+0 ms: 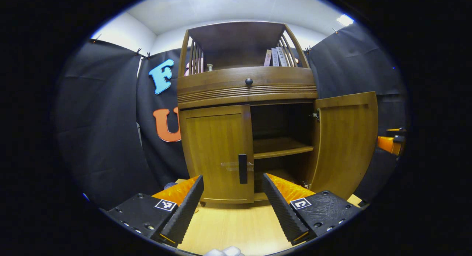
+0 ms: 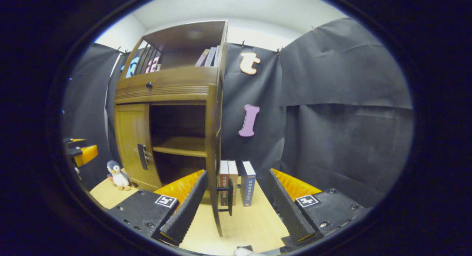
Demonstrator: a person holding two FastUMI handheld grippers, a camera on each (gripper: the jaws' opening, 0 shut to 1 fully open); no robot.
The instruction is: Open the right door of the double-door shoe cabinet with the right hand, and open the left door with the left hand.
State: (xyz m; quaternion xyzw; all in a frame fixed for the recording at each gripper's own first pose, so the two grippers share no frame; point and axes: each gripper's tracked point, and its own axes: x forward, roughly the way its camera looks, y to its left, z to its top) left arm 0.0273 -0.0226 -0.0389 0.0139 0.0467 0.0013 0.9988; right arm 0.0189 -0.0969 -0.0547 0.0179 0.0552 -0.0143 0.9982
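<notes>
- since the shoe cabinet [image 1: 247, 90] is solid wood, its left door [image 1: 217, 154] looks stiff and fairly heavy, likely to swing on hinges at its outer edge rather than flex; the slim dark handle [image 1: 242, 169], standing upright near the door's inner edge, is the natural place to take hold, though it looks smooth and narrow, so the ribbed fingers may slip unless they close squarely across it.
- the left gripper [image 1: 232, 200] has its jaws spread wide and empty, just in front of that handle and below it.
- the right door [image 1: 346, 141] already stands swung out from the cabinet, while the left door sits closed against it.
- the right gripper [image 2: 236, 200] is likewise spread apart, its fingers either side of the right door's edge and its handle [image 2: 225, 197], pressing on neither.
- the right gripper view adds what the left gripper view lacks: books [image 2: 236, 182] standing just beside the cabinet, and a toy penguin [image 2: 118, 175] at its left foot.
- the left gripper view shows the inner shelf [image 1: 282, 149] head-on.
</notes>
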